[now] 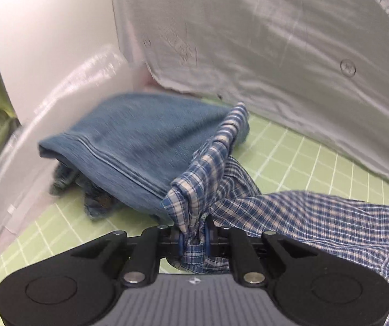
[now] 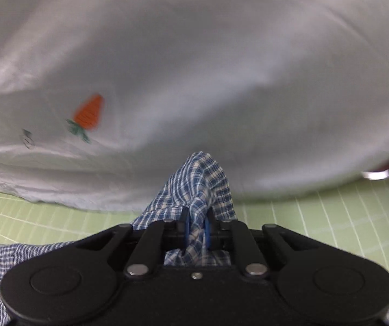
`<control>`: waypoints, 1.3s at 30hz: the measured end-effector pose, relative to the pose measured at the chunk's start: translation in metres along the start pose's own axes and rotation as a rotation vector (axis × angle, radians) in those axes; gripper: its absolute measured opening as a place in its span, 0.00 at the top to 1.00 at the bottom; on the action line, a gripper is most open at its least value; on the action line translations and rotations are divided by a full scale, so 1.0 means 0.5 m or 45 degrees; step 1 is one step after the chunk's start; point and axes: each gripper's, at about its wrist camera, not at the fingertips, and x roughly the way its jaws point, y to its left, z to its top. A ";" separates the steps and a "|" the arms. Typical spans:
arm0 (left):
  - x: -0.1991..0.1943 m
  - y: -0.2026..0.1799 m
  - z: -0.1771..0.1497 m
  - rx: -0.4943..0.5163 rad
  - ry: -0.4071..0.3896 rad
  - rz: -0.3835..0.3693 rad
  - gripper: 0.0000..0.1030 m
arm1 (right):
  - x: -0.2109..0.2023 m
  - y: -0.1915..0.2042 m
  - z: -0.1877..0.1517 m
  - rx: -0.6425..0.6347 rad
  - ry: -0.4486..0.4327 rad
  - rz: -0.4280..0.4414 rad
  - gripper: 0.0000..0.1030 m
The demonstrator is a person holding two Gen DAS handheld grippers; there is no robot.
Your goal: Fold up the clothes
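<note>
A blue-and-white checked shirt spreads to the right over the green grid mat. My left gripper is shut on a bunched fold of it, which sticks up between the blue pads. In the right wrist view the same checked shirt is pinched in my right gripper, shut, with cloth rising above the fingers and trailing down to the left.
A folded blue garment lies on darker clothes just left of the left gripper. A white cloth with a carrot print hangs behind, over the mat. A white wall closes the left.
</note>
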 end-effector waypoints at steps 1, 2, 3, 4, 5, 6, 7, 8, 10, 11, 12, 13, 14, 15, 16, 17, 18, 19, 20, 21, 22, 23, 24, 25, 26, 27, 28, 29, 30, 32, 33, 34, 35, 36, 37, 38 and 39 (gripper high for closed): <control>-0.011 0.009 0.006 -0.013 -0.031 0.020 0.85 | -0.001 0.015 0.011 -0.010 -0.023 0.016 0.90; -0.022 0.018 0.013 -0.026 -0.062 0.039 0.85 | -0.001 0.029 0.021 -0.020 -0.046 0.032 0.91; -0.030 0.027 0.018 -0.038 -0.090 0.060 0.85 | -0.002 0.044 0.032 -0.030 -0.068 0.049 0.91; -0.034 0.036 0.022 -0.049 -0.112 0.083 0.85 | -0.002 0.059 0.042 -0.040 -0.091 0.065 0.91; -0.032 0.044 0.024 -0.055 -0.121 0.104 0.85 | -0.003 0.073 0.053 -0.050 -0.114 0.081 0.91; -0.021 0.049 0.023 -0.057 -0.110 0.115 0.85 | 0.002 0.089 0.060 -0.066 -0.126 0.095 0.92; -0.011 0.055 0.022 -0.060 -0.098 0.127 0.85 | 0.016 0.103 0.060 -0.085 -0.118 0.102 0.92; 0.000 0.060 0.021 -0.062 -0.087 0.138 0.85 | 0.034 0.116 0.057 -0.101 -0.102 0.103 0.92; 0.023 0.068 0.012 -0.072 -0.031 0.152 0.84 | 0.070 0.140 0.049 -0.129 -0.066 0.102 0.92; 0.035 0.071 0.005 -0.077 0.005 0.156 0.80 | 0.090 0.150 0.043 -0.141 -0.040 0.094 0.91; 0.047 0.074 -0.002 -0.083 0.041 0.161 0.79 | 0.110 0.159 0.035 -0.161 -0.008 0.079 0.88; 0.053 0.076 -0.007 -0.085 0.066 0.159 0.78 | 0.128 0.167 0.029 -0.185 0.024 0.051 0.80; 0.049 0.076 -0.011 -0.079 0.073 0.146 0.74 | 0.139 0.172 0.024 -0.204 0.046 0.019 0.71; 0.044 0.077 -0.015 -0.072 0.079 0.132 0.67 | 0.140 0.173 0.023 -0.204 0.054 0.004 0.60; 0.040 0.077 -0.019 -0.066 0.086 0.119 0.61 | 0.128 0.167 0.024 -0.185 0.042 0.012 0.54; 0.035 0.077 -0.022 -0.059 0.092 0.106 0.49 | 0.109 0.157 0.026 -0.158 0.019 0.031 0.49; 0.031 0.077 -0.026 -0.053 0.099 0.092 0.39 | 0.085 0.145 0.024 -0.134 -0.004 0.041 0.38; 0.026 0.077 -0.030 -0.047 0.105 0.079 0.37 | 0.053 0.129 0.020 -0.115 -0.025 0.041 0.32; 0.020 0.079 -0.034 -0.042 0.114 0.058 0.37 | 0.022 0.114 0.016 -0.095 -0.047 0.040 0.31; 0.010 0.082 -0.039 -0.038 0.124 0.021 0.37 | -0.011 0.097 0.007 -0.080 -0.059 0.033 0.30; -0.001 0.084 -0.046 -0.026 0.130 -0.013 0.37 | -0.046 0.078 -0.008 -0.071 -0.060 0.018 0.29; -0.014 0.085 -0.055 -0.010 0.134 -0.038 0.37 | -0.081 0.059 -0.024 -0.062 -0.061 0.003 0.28; -0.026 0.084 -0.068 0.009 0.143 -0.062 0.36 | -0.115 0.042 -0.044 -0.059 -0.055 -0.023 0.28; -0.039 0.081 -0.086 0.030 0.164 -0.084 0.36 | -0.150 0.027 -0.071 -0.063 -0.040 -0.064 0.28; -0.052 0.078 -0.104 0.051 0.185 -0.105 0.35 | -0.183 0.011 -0.102 -0.062 -0.019 -0.100 0.28; -0.064 0.075 -0.123 0.073 0.206 -0.127 0.33 | -0.214 -0.006 -0.139 -0.054 0.012 -0.131 0.28; -0.077 0.072 -0.141 0.094 0.227 -0.148 0.32 | -0.243 -0.023 -0.175 -0.044 0.044 -0.162 0.28; -0.090 0.069 -0.159 0.116 0.249 -0.170 0.32 | -0.272 -0.040 -0.214 -0.027 0.085 -0.198 0.29; -0.102 0.066 -0.178 0.137 0.270 -0.191 0.32 | -0.302 -0.057 -0.257 -0.003 0.133 -0.233 0.34; -0.128 0.060 -0.215 0.180 0.312 -0.234 0.32 | -0.349 -0.078 -0.331 0.049 0.215 -0.262 0.44; -0.140 0.057 -0.233 0.202 0.333 -0.256 0.32 | -0.373 -0.087 -0.363 0.079 0.244 -0.275 0.48; -0.153 0.056 -0.250 0.218 0.352 -0.272 0.32 | -0.398 -0.097 -0.397 0.110 0.268 -0.290 0.48; -0.166 0.059 -0.266 0.224 0.367 -0.280 0.32 | -0.420 -0.104 -0.427 0.130 0.286 -0.297 0.48; -0.178 0.062 -0.279 0.227 0.378 -0.291 0.32 | -0.434 -0.108 -0.451 0.140 0.301 -0.300 0.51; -0.192 0.066 -0.289 0.227 0.383 -0.309 0.32 | -0.448 -0.112 -0.475 0.151 0.315 -0.303 0.52; -0.205 0.069 -0.299 0.232 0.387 -0.326 0.32 | -0.459 -0.115 -0.495 0.160 0.329 -0.304 0.52; -0.217 0.070 -0.307 0.250 0.387 -0.340 0.32 | -0.464 -0.117 -0.511 0.165 0.343 -0.306 0.53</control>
